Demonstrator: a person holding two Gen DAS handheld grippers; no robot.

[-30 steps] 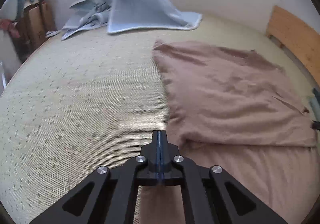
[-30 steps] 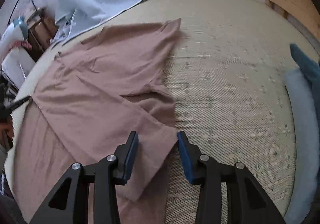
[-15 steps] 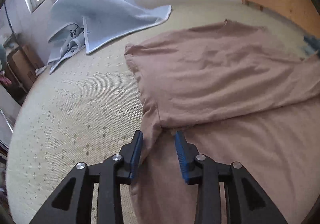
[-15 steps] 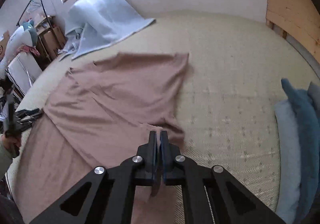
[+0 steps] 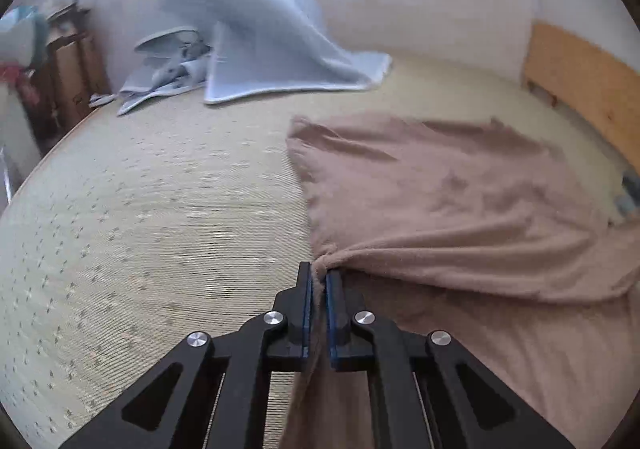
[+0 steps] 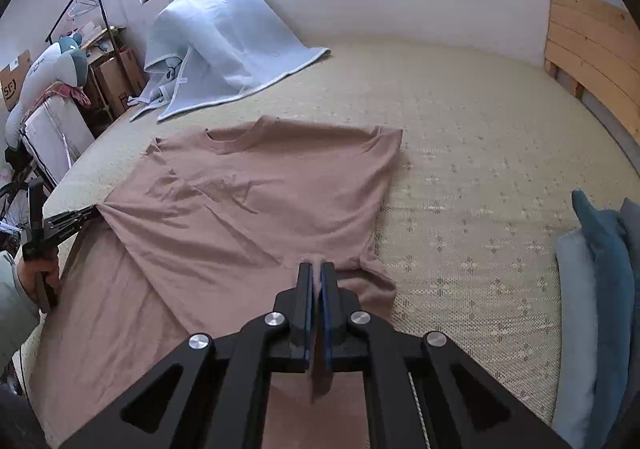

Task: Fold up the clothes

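Note:
A brown T-shirt (image 6: 256, 205) lies spread on the woven bed mat, collar at the far end; it also shows in the left wrist view (image 5: 440, 201). My left gripper (image 5: 319, 281) is shut on a bunched fold at the shirt's left edge. It also shows at the left of the right wrist view (image 6: 86, 217), held by a hand. My right gripper (image 6: 317, 277) is shut on the shirt's cloth near its right side, beside the folded sleeve. The cloth between the two grippers is lifted and pulled taut.
A light blue blanket (image 6: 224, 41) is heaped at the far left of the bed (image 6: 460, 129). A wooden headboard (image 6: 592, 57) stands at the right. Blue pillows (image 6: 600, 281) lie at the right edge. Boxes, a rack and a plush toy (image 6: 52, 77) stand left of the bed.
Both grippers closed on the shirt: the right one about half a second ago, the left one just now. The held fold is now raised and stretched between them.

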